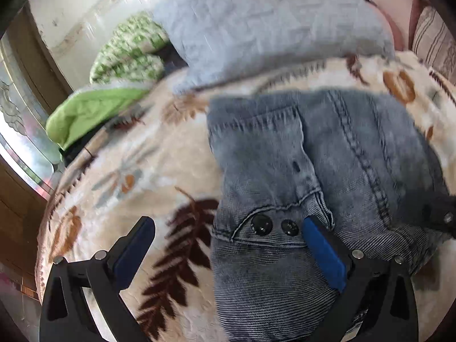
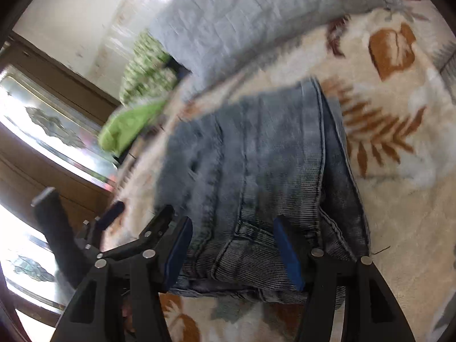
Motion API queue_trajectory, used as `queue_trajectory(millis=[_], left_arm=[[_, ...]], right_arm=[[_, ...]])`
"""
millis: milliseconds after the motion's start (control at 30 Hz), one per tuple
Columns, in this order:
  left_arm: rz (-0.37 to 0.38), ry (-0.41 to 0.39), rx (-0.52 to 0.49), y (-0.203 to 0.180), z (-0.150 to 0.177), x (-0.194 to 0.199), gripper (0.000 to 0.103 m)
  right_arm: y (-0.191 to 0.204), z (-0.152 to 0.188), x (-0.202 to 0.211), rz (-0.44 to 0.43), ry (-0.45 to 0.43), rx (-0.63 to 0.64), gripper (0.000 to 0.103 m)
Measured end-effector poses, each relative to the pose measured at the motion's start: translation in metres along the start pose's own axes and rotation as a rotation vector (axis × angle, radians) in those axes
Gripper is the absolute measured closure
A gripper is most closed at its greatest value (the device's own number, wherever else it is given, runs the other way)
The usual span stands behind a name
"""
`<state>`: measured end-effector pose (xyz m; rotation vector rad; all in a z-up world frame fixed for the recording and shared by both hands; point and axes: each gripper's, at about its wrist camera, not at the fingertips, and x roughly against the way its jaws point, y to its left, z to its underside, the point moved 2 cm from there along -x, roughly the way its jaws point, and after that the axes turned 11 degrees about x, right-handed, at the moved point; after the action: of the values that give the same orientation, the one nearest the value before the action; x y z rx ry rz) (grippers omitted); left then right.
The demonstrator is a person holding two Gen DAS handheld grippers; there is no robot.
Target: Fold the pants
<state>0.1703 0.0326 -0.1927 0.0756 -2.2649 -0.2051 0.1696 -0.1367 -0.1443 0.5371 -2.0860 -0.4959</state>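
Blue denim pants [image 1: 313, 176] lie folded in a bundle on a cream leaf-print blanket [image 1: 136, 171]. In the left wrist view the waistband with two dark buttons [image 1: 261, 224] faces me. My left gripper [image 1: 228, 228] is open, its jaws wide apart over the pants' left edge, one blue pad on the denim and the other over the blanket. In the right wrist view the pants [image 2: 256, 165] stretch away from me. My right gripper [image 2: 232, 225] is open and straddles the near end of the bundle. The left gripper [image 2: 114, 211] shows at the left there.
A grey-blue quilt [image 1: 270, 28] lies at the back of the bed. A green patterned blanket [image 1: 122, 57] is heaped at the back left. A striped pillow [image 1: 433, 37] sits at the far right. A wooden-framed glass panel [image 2: 51, 131] stands left of the bed.
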Motion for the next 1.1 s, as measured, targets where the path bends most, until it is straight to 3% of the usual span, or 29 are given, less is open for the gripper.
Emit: queue_trajectory(millis=[133,300,467,600,767,867,1100], left_arm=[[0.021,-0.009,0.03,0.008,-0.003,0.003,0.0],[0.007,-0.079,0.074,0.016,0.002,0.031,0.0],[0.027,-0.068,0.128,0.02,0.016,0.072,0.0],[-0.011,-0.141,0.094,0.013,0.022,0.116,0.0],[-0.027,-0.208,0.086,0.014,0.013,0.158,0.0],[-0.034,-0.224,0.112,0.02,0.007,0.172,0.0],[-0.054,-0.203,0.176,0.039,0.007,0.175,0.0]], right_arm=[[0.006,0.001,0.008,0.011,-0.013,0.007,0.04],[0.002,0.015,0.045,-0.002,-0.071,-0.03,0.04],[0.016,0.031,0.097,0.109,-0.171,0.096,0.04],[0.032,0.043,0.132,0.24,-0.276,0.211,0.035],[0.039,0.054,0.159,0.307,-0.39,0.252,0.034],[0.042,0.055,0.165,0.361,-0.438,0.287,0.033],[0.056,0.059,0.155,0.381,-0.447,0.364,0.033]])
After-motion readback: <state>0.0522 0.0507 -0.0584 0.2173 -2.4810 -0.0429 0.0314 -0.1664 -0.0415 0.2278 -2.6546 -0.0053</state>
